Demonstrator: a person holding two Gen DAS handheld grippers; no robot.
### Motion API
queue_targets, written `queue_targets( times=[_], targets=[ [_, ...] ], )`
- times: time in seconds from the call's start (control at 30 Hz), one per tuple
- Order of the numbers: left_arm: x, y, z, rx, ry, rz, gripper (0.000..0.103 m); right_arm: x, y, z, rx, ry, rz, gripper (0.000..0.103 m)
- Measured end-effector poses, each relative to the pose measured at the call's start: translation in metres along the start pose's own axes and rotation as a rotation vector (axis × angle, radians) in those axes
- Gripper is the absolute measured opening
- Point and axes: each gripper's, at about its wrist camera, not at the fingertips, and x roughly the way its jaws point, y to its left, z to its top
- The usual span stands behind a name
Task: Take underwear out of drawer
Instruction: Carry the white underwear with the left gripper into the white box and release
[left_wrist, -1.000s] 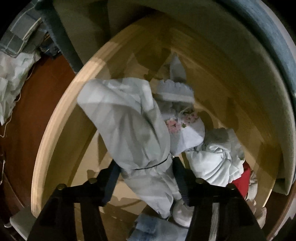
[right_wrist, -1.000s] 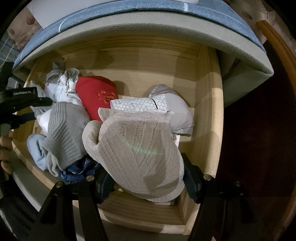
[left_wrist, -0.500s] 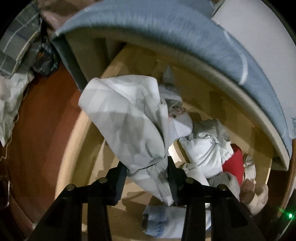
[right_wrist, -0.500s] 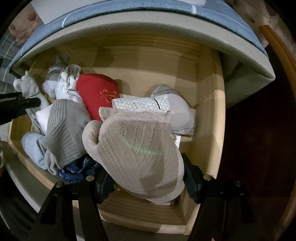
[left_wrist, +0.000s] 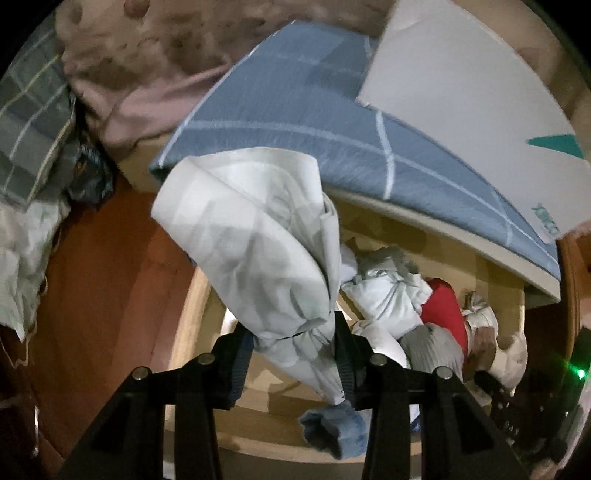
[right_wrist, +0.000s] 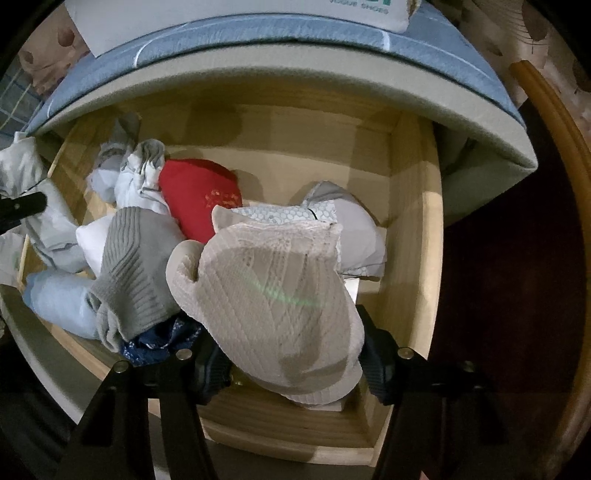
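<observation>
Presently, the left gripper (left_wrist: 293, 347) is clamped on a pale grey-and-white patterned cloth underwear garment (left_wrist: 255, 243), held bunched above the left wall of the light wooden drawer (left_wrist: 195, 306). The right gripper (right_wrist: 291, 365) is clamped on a beige knitted lace-pattern garment (right_wrist: 273, 299) over the drawer's front right corner. Inside the drawer lie a red folded garment (right_wrist: 197, 195), a grey ribbed garment (right_wrist: 129, 273) and a pale blue roll (right_wrist: 59, 299). A blue-grey mattress (right_wrist: 258, 48) overhangs the drawer's back.
</observation>
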Motion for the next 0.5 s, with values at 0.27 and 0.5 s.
queue_targets(
  times=[0.27, 0.5],
  targets=[
    [-0.049, -0.006, 0.008, 0.104, -0.106, -0.031, 0.041, -0.015, -0.009, -0.009, 0.053, -0.035, 0.011, 0.056],
    [-0.097, -0.013, 0.024, 0.179, -0.209, -0.036, 0.041, -0.029, -0.012, -0.015, 0.109, -0.066, 0.002, 0.056]
  ],
)
